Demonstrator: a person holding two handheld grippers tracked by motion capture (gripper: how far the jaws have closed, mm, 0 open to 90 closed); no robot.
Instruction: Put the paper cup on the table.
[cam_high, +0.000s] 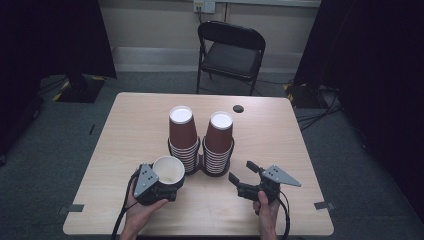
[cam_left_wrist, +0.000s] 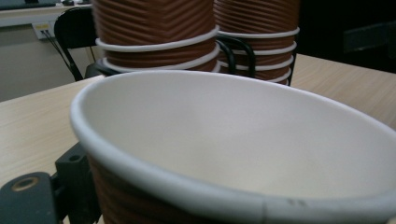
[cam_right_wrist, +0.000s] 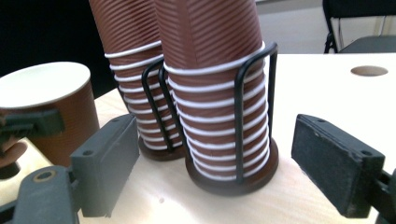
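The left gripper (cam_high: 167, 186) is holding one brown paper cup (cam_high: 169, 170) upright, mouth up, with its fingers clamped on the ribbed wall; the cup is standing low over the near part of the surface (cam_high: 125, 130), just in front of the left cup stack (cam_high: 183, 137). In the left gripper view the white inside of the cup (cam_left_wrist: 243, 140) is looking empty and its rim is keeping a clean oval. The right gripper (cam_high: 243, 176) is waiting near the right cup stack (cam_high: 219, 142), its fingers (cam_right_wrist: 105, 163) standing wide apart and holding nothing.

To do this step well, I think the left hand should be keeping a gentle grip, because the thin wall can be crushing easily, and should be holding the cup level while it is moving away.

The two stacks are sitting upside down in a black wire holder (cam_right_wrist: 240, 116), touching each other, and they are standing close behind the cup, so a careless swing could be knocking them. A round hole (cam_high: 238, 108) is lying farther back, and a folding chair (cam_high: 230, 50) is standing beyond the surface.
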